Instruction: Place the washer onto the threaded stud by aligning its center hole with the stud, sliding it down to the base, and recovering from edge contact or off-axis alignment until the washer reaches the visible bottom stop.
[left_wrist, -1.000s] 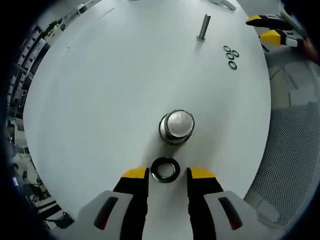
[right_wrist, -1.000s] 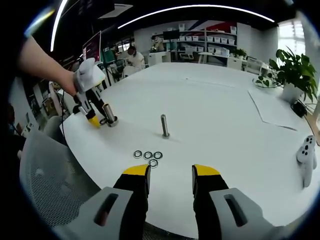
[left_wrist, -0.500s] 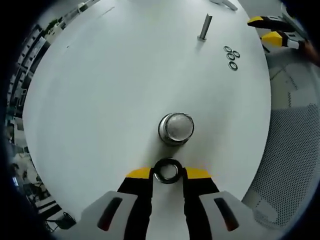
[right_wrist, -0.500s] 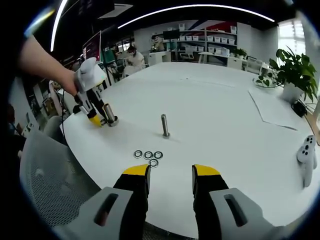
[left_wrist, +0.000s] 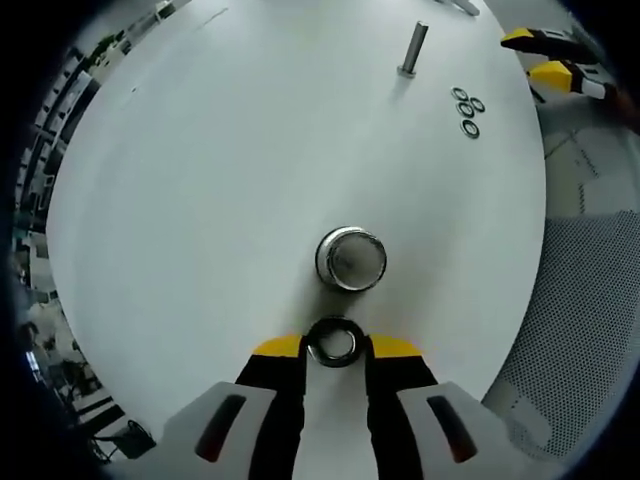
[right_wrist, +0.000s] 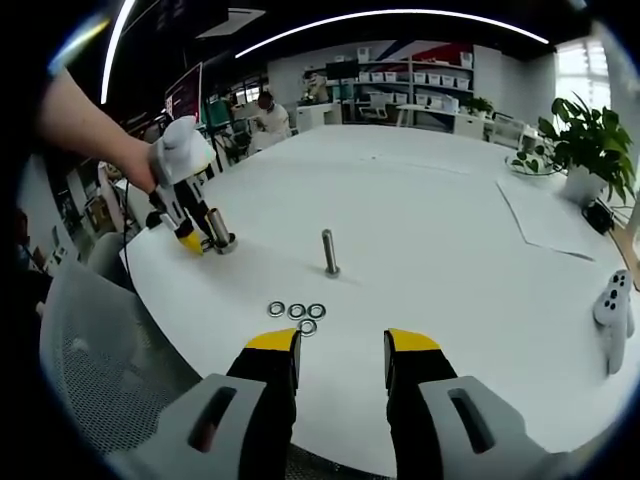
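My left gripper (left_wrist: 334, 346) has closed on the washer (left_wrist: 333, 341) low in the frame, below the stud (left_wrist: 351, 258); lifting comes next. My right gripper (right_wrist: 340, 341) hangs spread.

bright overhead light, soft shadows, fisheye-warped edges

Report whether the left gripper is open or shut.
Shut on the washer: the left gripper has both yellow tips pressed against its rim.
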